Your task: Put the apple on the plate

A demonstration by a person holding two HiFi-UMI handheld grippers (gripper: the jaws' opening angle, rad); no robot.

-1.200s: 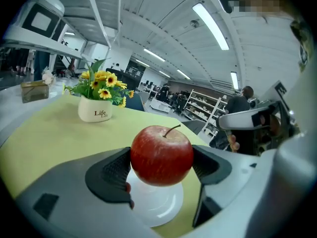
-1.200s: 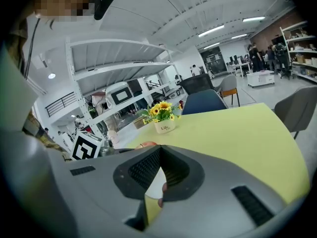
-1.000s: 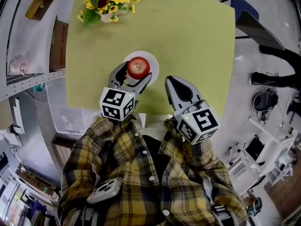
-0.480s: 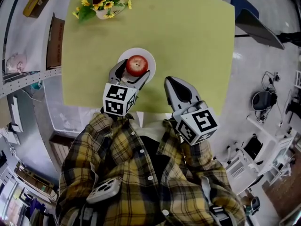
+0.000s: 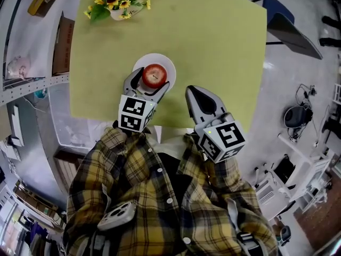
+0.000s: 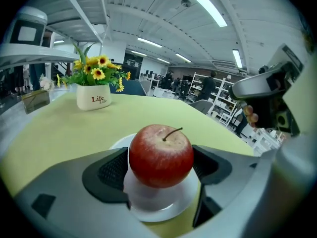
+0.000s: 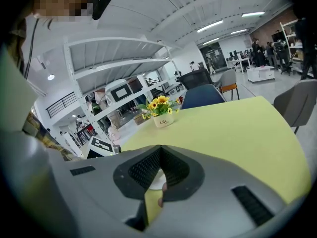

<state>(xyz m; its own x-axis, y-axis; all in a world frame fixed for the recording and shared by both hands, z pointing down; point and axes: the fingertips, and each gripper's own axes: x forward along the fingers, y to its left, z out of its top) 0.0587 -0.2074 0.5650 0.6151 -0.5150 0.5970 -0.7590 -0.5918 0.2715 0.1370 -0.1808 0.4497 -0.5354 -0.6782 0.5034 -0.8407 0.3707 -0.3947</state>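
While left gripper (image 5: 152, 82) jaws clamp apple (image 5: 154, 76) over plate (image 5: 166, 63), right gripper (image 5: 194, 95) jaws closed, empty.

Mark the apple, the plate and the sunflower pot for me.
apple (image 6: 161, 155), left gripper view, middle of its red skin.
plate (image 5: 169, 64), head view, bare white rim beyond the apple.
sunflower pot (image 6: 93, 98), left gripper view, white front wall.

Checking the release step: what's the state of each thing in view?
apple: stem up, gripped over the plate; contact with plate unclear
plate: right side up, under the apple
left gripper: shut on the apple
right gripper: shut, empty, beside the plate
flower pot: upright
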